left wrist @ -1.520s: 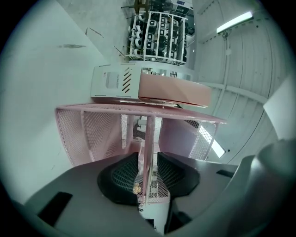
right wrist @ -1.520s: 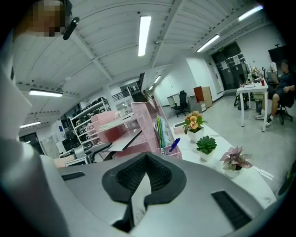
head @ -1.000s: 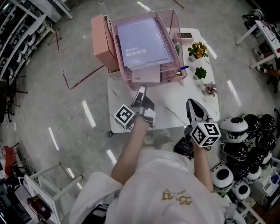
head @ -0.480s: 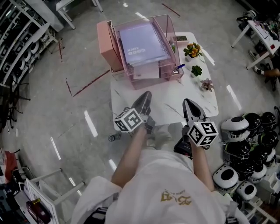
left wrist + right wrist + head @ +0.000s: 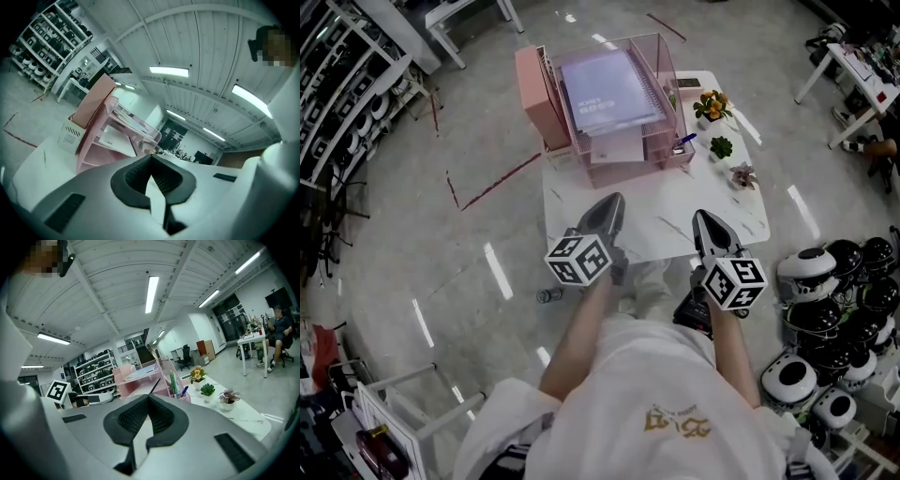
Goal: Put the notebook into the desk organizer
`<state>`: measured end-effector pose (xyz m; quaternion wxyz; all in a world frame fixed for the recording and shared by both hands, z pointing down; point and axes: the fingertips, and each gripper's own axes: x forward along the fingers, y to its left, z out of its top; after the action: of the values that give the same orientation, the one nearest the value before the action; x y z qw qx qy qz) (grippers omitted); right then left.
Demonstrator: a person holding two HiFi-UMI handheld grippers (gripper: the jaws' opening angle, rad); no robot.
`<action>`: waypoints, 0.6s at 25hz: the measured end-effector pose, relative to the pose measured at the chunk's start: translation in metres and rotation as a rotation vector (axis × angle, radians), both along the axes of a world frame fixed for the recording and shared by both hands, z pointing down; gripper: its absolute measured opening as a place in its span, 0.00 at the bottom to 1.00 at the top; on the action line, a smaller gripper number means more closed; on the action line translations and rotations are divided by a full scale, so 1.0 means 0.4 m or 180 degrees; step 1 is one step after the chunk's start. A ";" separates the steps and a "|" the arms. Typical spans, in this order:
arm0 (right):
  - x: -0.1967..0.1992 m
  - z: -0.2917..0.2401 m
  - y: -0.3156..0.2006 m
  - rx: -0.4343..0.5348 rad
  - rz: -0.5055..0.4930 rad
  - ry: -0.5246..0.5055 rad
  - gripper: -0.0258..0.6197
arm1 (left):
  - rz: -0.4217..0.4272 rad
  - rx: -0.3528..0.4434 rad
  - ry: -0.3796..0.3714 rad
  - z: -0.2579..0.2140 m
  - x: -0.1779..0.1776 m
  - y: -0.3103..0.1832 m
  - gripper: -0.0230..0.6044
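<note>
A lilac spiral notebook (image 5: 605, 92) lies on the top tray of the pink desk organizer (image 5: 623, 155) at the far end of the white table (image 5: 675, 216). The organizer (image 5: 110, 136) shows in the left gripper view and the organizer (image 5: 145, 378) in the right gripper view. My left gripper (image 5: 609, 208) is shut and empty, held over the table's near edge, well short of the organizer. My right gripper (image 5: 710, 225) is shut and empty too, at the near right of the table. Both point up and away.
Three small potted plants (image 5: 727, 131) stand along the table's right side, pens (image 5: 686, 142) beside the organizer. A pink box (image 5: 539, 98) sits at the organizer's left. Black-and-white helmets (image 5: 834, 309) crowd the floor at right. Shelving (image 5: 356, 103) lines the left.
My left gripper has drawn back from the organizer's front toward me and its jaws have gone from apart to shut. The right gripper has barely moved. The notebook stays on the top tray.
</note>
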<state>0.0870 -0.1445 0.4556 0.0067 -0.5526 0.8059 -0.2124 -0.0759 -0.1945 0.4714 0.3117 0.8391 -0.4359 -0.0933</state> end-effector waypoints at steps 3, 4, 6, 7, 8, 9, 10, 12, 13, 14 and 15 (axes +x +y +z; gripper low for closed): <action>-0.003 -0.003 0.003 0.0013 -0.0011 -0.0004 0.06 | 0.0007 -0.0008 -0.0004 0.001 -0.001 0.006 0.07; -0.004 -0.005 0.004 0.0018 -0.0017 -0.0003 0.06 | 0.0010 -0.0003 -0.0004 0.000 0.000 0.008 0.07; -0.007 -0.009 0.008 0.0031 -0.0029 0.0004 0.06 | 0.0013 0.0015 -0.0011 -0.004 0.000 0.012 0.07; -0.008 -0.011 0.009 0.0041 -0.0032 0.0013 0.06 | 0.0012 0.0024 -0.0015 -0.007 -0.001 0.013 0.07; -0.009 -0.015 0.010 0.0054 -0.0030 0.0028 0.06 | 0.0011 0.0031 -0.0012 -0.010 -0.002 0.014 0.07; -0.008 -0.018 0.011 0.0070 -0.0020 0.0047 0.06 | 0.0010 0.0034 -0.0004 -0.012 -0.002 0.015 0.07; -0.007 -0.021 0.012 0.0084 -0.0007 0.0065 0.06 | 0.0013 0.0037 0.0003 -0.015 -0.003 0.016 0.07; -0.004 -0.024 0.013 0.0093 0.0009 0.0071 0.06 | 0.0019 0.0042 0.0003 -0.017 -0.002 0.018 0.07; -0.004 -0.025 0.014 0.0090 0.0012 0.0061 0.06 | 0.0019 0.0043 -0.0001 -0.018 -0.003 0.020 0.07; -0.004 -0.025 0.016 0.0085 0.0012 0.0049 0.06 | 0.0016 0.0041 -0.0002 -0.018 -0.004 0.022 0.07; -0.004 -0.024 0.018 0.0080 0.0012 0.0040 0.06 | 0.0011 0.0038 -0.0004 -0.017 -0.005 0.024 0.07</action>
<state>0.0854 -0.1372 0.4461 0.0090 -0.5553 0.8075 -0.1988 -0.0780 -0.1849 0.4646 0.3066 0.8418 -0.4340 -0.0948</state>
